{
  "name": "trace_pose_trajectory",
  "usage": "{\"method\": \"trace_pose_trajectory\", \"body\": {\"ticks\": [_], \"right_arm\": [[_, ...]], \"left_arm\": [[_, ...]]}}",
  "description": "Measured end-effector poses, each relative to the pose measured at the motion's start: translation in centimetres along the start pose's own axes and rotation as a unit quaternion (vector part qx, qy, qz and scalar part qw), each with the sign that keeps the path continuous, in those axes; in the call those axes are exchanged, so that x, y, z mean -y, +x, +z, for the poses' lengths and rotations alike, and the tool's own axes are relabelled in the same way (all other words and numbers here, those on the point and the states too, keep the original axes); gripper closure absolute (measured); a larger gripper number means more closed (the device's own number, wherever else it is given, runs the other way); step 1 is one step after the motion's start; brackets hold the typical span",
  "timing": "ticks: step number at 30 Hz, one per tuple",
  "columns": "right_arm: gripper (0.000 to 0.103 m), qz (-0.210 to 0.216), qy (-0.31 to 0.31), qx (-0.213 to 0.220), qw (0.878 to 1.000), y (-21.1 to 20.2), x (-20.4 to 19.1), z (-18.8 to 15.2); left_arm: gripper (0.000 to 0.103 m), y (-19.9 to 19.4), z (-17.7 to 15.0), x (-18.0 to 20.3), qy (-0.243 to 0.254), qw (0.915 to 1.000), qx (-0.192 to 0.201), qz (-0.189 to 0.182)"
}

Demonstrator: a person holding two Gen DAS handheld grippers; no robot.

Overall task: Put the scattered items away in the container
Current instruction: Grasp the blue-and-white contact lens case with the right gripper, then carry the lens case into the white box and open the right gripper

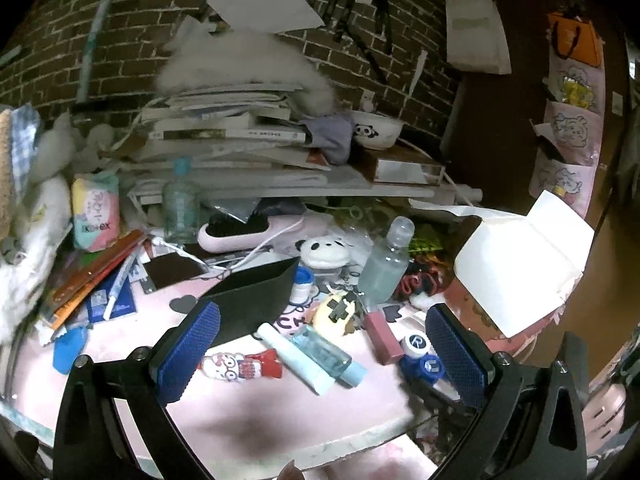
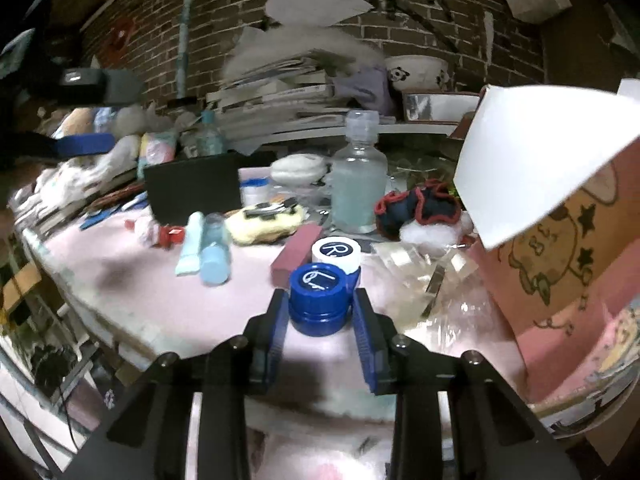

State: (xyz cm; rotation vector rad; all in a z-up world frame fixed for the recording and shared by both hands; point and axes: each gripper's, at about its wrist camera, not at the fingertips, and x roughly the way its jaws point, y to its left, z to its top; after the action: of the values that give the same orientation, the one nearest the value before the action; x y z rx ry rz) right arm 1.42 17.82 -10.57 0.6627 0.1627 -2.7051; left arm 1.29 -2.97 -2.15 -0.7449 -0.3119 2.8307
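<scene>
Pink, cluttered counter [image 2: 120, 272] carries the contact lens case [image 2: 320, 292] near its front edge. Your right claw [image 2: 320, 320] slopes down at it, narrow blue pads against its blue cap. Your left claw [image 1: 320, 344] hangs tilted, spread wide, empty, above the tubes [image 1: 308, 356].

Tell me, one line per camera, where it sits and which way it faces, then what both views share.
Left wrist: sits behind the open left gripper, looking slightly down across the pink tabletop at the brick wall; only its blue-padded fingers show.
Right wrist: sits behind the right gripper, same heading, fingers closing around the blue-and-white lens case marked L and R.
Shared: the lens case, clear plastic bottle, black open box.
</scene>
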Motion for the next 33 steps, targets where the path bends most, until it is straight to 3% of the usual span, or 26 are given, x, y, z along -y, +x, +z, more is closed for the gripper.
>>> {"method": "trace_pose_trajectory", "body": {"ticks": [4,7,10,15,17,22,26,33], "right_arm": [[0.073,-0.006,-0.001,0.005,1.0,-0.9,-0.3,-0.6],[0.058,-0.02,0.004,0.022,1.0,-0.6,-0.5,-0.8],[0.058,-0.023,0.02,0.028,0.999,0.5,-0.6,-0.9],[0.059,-0.04,0.023,0.051,0.998,1.3,-0.6,-0.9],[0.071,-0.035,0.021,0.054,0.998,1.4,-0.7,-0.9],[0.074,-0.033,0.026,0.057,0.997,1.0,-0.6,-0.8],[0.074,-0.037,0.016,0.078,0.996,-0.1,-0.9,-0.2],[0.074,0.014,-0.001,0.121,0.993,-3.5,-1.5,3.2]], "left_arm": [[0.0,0.2,-0.7,0.0,-0.002,0.9998,0.003,0.017],[0.0,0.6,-1.1,0.0,-0.001,0.9996,0.001,0.03],[0.0,1.1,-1.5,-0.2,-0.003,0.999,-0.005,0.045],[0.0,2.0,-1.9,-0.8,-0.013,0.9968,-0.028,0.074],[0.0,2.2,-2.0,-1.1,-0.023,0.9968,-0.035,0.068],[0.0,2.3,-2.1,-1.3,-0.038,0.9967,-0.047,0.055],[0.0,2.2,-2.0,-1.0,-0.026,0.9952,-0.049,0.08],[0.0,2.0,-1.7,-1.4,-0.026,0.992,-0.059,0.109]]}}
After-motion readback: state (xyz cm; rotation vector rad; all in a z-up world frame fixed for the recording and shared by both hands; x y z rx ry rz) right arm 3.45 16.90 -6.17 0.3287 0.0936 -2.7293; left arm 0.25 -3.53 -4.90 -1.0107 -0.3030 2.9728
